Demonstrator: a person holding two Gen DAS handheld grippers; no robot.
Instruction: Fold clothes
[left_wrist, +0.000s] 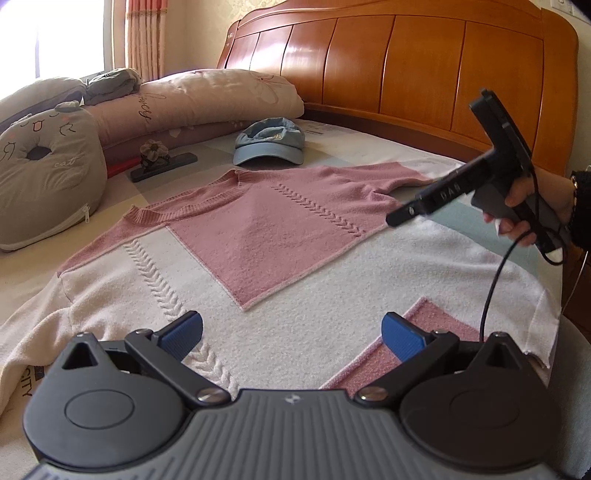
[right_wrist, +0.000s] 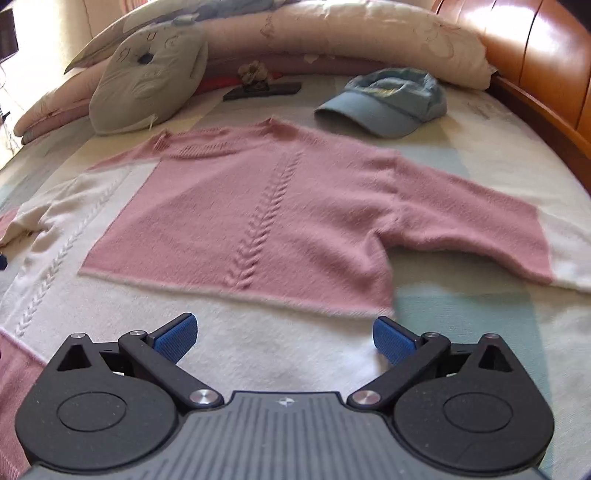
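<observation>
A pink and white knit sweater (left_wrist: 258, 236) lies spread flat on the bed, its collar toward the pillows and one sleeve stretched toward the headboard side. The same sweater (right_wrist: 258, 206) fills the right wrist view. My left gripper (left_wrist: 291, 338) hovers open over the white lower part, nothing between its blue pads. My right gripper (right_wrist: 284, 338) is also open, above the white band below the pink panel. In the left wrist view, a hand holds the right gripper (left_wrist: 399, 218) at the sweater's right edge; its fingertips are hidden there.
A blue cap (left_wrist: 269, 142) lies past the collar. A grey cat cushion (left_wrist: 44, 173), rolled quilts (left_wrist: 207, 99) and a dark flat stand with a flower (left_wrist: 162, 162) sit at the bed's far side. The wooden headboard (left_wrist: 406, 62) rises behind. A cable (left_wrist: 495, 280) hangs from the right gripper.
</observation>
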